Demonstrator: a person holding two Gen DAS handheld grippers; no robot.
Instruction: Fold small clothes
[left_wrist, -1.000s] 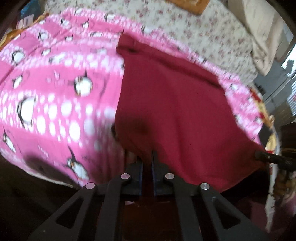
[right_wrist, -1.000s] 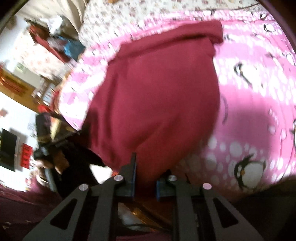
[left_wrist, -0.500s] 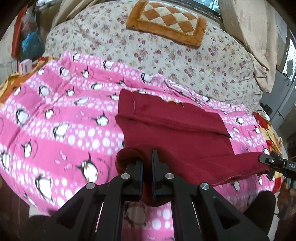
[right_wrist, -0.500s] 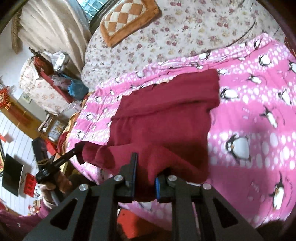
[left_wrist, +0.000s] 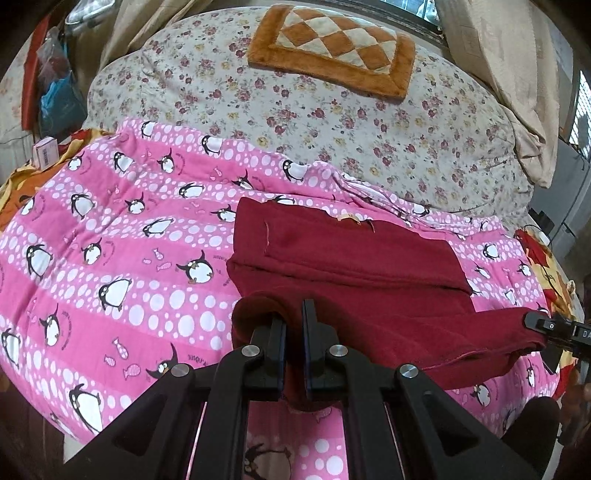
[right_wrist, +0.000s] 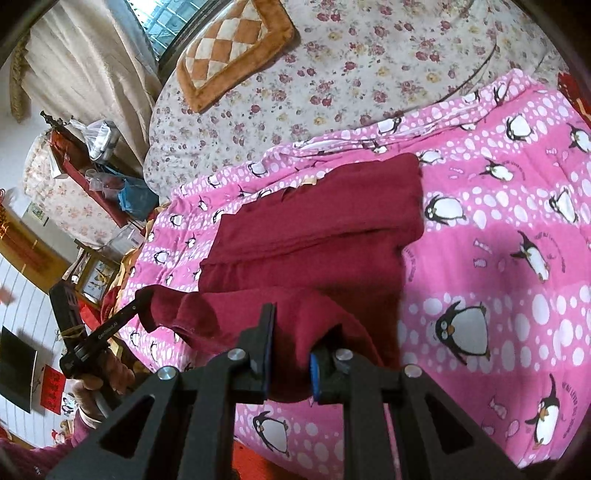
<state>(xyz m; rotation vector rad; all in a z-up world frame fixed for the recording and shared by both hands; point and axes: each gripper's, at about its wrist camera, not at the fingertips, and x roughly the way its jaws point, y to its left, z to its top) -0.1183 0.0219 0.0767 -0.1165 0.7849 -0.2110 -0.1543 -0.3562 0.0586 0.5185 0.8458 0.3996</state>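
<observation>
The left gripper (left_wrist: 293, 328) and right gripper (right_wrist: 291, 332) each pinch a near corner of the maroon garment (left_wrist: 351, 258), lifted off the pink penguin blanket (left_wrist: 110, 258) — its far part already lies folded, the near hem not yet laid over. Both grippers tilt downward.

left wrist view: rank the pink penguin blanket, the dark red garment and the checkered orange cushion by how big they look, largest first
1. pink penguin blanket
2. dark red garment
3. checkered orange cushion

The cushion lies farther from the camera than the garment, so its true size against the garment is unsure.
</observation>
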